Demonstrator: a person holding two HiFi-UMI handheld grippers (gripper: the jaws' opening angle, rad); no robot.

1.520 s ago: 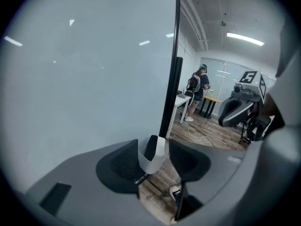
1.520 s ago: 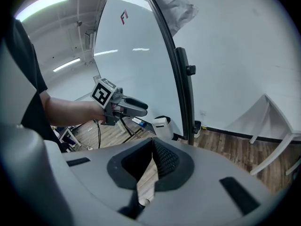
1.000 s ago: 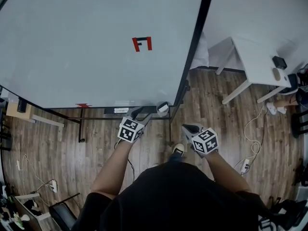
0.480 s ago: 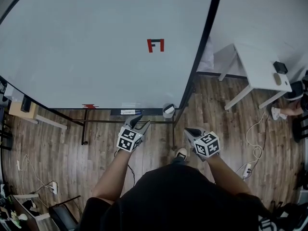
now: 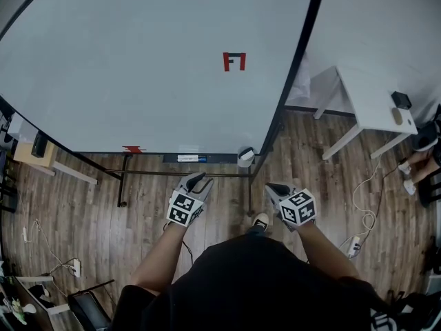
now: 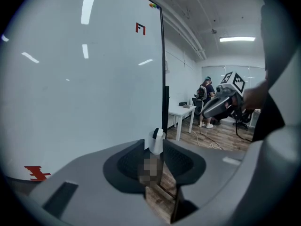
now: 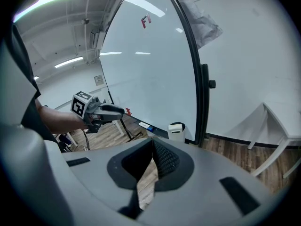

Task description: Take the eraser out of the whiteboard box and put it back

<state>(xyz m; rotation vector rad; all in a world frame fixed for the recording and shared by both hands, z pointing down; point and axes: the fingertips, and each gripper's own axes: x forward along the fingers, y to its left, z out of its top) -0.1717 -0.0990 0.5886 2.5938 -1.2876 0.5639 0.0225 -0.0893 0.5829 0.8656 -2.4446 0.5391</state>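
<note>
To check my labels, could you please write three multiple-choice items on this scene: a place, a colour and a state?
1. Where does the small white plastic box sit? A. at the lower right corner of the large black-framed whiteboard B. on a shelf C. in a drawer
2. Which colours has the small F-shaped mark high on the whiteboard? A. blue and green B. red and black C. yellow
3. What is between the jaws of the left gripper? A. an eraser B. a marker C. nothing
Answers: 1 A, it stands at the board's bottom edge by the right frame; 2 B, red strokes and a black one; 3 C, the jaws, which have just been closing, stand apart with nothing between them.
</note>
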